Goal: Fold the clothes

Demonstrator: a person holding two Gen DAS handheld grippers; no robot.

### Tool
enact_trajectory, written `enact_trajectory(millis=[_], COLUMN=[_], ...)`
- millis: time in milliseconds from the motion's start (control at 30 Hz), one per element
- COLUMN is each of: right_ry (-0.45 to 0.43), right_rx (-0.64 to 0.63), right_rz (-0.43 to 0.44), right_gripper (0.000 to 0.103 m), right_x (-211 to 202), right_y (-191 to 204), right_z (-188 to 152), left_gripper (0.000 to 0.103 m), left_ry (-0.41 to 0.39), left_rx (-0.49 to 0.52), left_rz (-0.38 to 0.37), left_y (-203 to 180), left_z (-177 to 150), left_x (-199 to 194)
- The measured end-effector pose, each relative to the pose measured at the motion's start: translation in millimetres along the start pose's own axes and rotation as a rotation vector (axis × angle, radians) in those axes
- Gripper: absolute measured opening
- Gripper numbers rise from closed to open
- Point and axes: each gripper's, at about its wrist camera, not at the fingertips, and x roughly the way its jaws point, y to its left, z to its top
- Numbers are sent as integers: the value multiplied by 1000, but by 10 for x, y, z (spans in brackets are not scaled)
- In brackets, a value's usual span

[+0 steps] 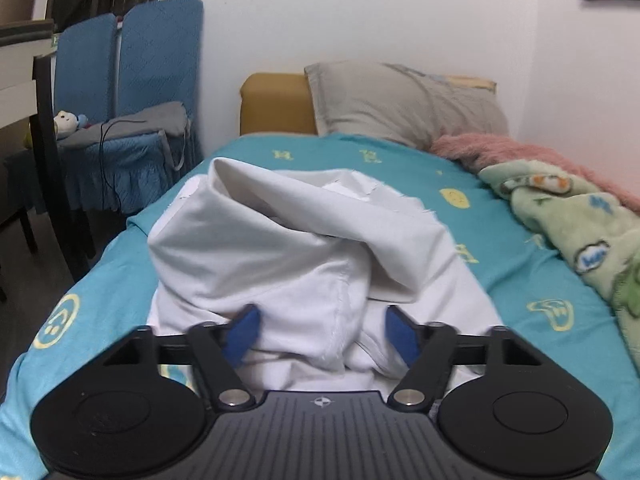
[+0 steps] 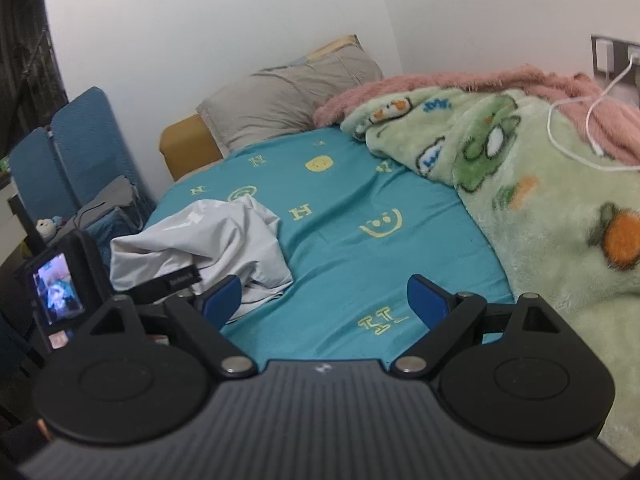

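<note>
A crumpled white garment [image 1: 280,248] lies in a heap on the teal bed sheet [image 1: 500,240], near the bed's left edge. My left gripper [image 1: 322,332] is pushed into the near side of the heap. Its blue fingers [image 1: 244,332] stand apart with a fold of white cloth bunched between them. In the right wrist view the garment [image 2: 216,240] sits to the left, with the left gripper's body and small screen [image 2: 56,288] against it. My right gripper [image 2: 324,300] hovers open over bare teal sheet [image 2: 340,240], just right of the garment, holding nothing.
A grey pillow [image 1: 404,100] leans on the yellow headboard [image 1: 276,104]. A green cartoon blanket [image 2: 540,184] and a pink fleece [image 2: 440,84] cover the bed's right side, with a white cable [image 2: 576,136] across them. Blue-covered chairs [image 1: 132,80] stand left of the bed.
</note>
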Motion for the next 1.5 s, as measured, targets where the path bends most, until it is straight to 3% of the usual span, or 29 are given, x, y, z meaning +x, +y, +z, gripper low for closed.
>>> enact_trajectory(millis=[67, 167, 367, 533, 700, 867, 1167, 1333, 1500], right_ry=[10, 14, -28, -82, -127, -92, 92, 169, 186], right_rx=[-3, 15, 27, -39, -76, -144, -260, -298, -180], right_rz=[-1, -9, -16, 15, 66, 127, 289, 289, 196], right_gripper=[91, 91, 91, 91, 91, 91, 91, 91, 91], right_x=[84, 168, 124, -94, -409, -467, 88, 514, 730], right_y=[-28, -91, -119, 13, 142, 340, 1047, 1363, 1122], right_z=[-15, 2, 23, -27, -76, -200, -685, -927, -892], left_gripper=[7, 4, 3, 3, 3, 3, 3, 4, 4], left_ry=[-5, -68, -242, -373, -469, -448, -393, -372, -377], left_rx=[13, 44, 211, 181, 50, -45, -124, -151, -208], left_rz=[4, -35, -129, -230, -328, -346, -363, -366, -371], left_y=[53, 152, 237, 435, 828, 1214, 1583, 1686, 1790], left_z=[33, 91, 62, -32, -153, -299, -249, -224, -206], left_x=[22, -239, -1413, -2423, -3086, -3147, -2828, -2625, -2492])
